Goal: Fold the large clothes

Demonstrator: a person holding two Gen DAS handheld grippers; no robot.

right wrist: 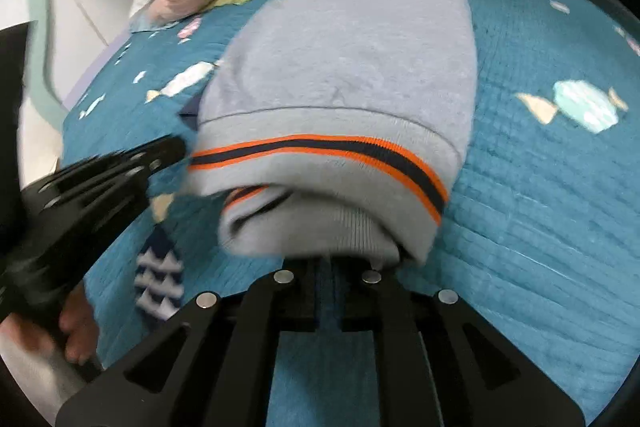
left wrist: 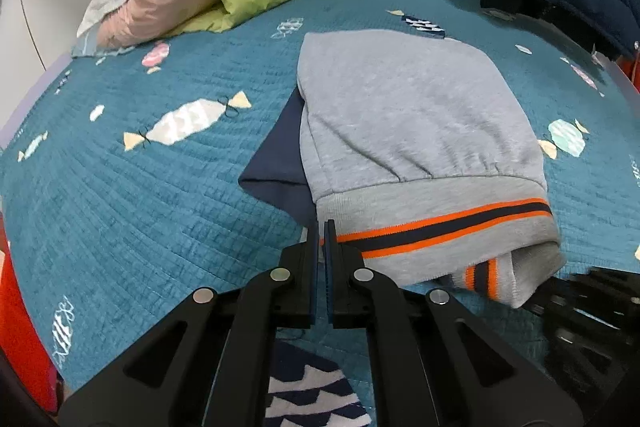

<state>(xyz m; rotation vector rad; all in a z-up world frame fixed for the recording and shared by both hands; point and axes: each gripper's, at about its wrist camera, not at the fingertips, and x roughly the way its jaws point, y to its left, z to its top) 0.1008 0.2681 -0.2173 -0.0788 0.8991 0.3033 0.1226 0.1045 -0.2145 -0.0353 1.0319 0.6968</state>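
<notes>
Teal quilt (left wrist: 120, 227), folded grey sweatshirt (left wrist: 400, 115), left gripper (left wrist: 322, 227) clenched beside hem, right gripper (right wrist: 328, 261) low, grasping hem.

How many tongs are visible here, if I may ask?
2. The left tongs, closed, at the left corner of the grey sweatshirt's striped hem; right tongs at its right corner, tips hidden beneath fabric.

Inspection finds no legible text, label, brand, number or sign in either wrist view. The grey sweatshirt (left wrist: 404, 115) ahead of the fingers carries only orange and navy stripes on its hem. The teal quilt (left wrist: 140, 219) beneath the fingers bears candy-shaped patches, without lettering. The right wrist view is motion-blurred.
</notes>
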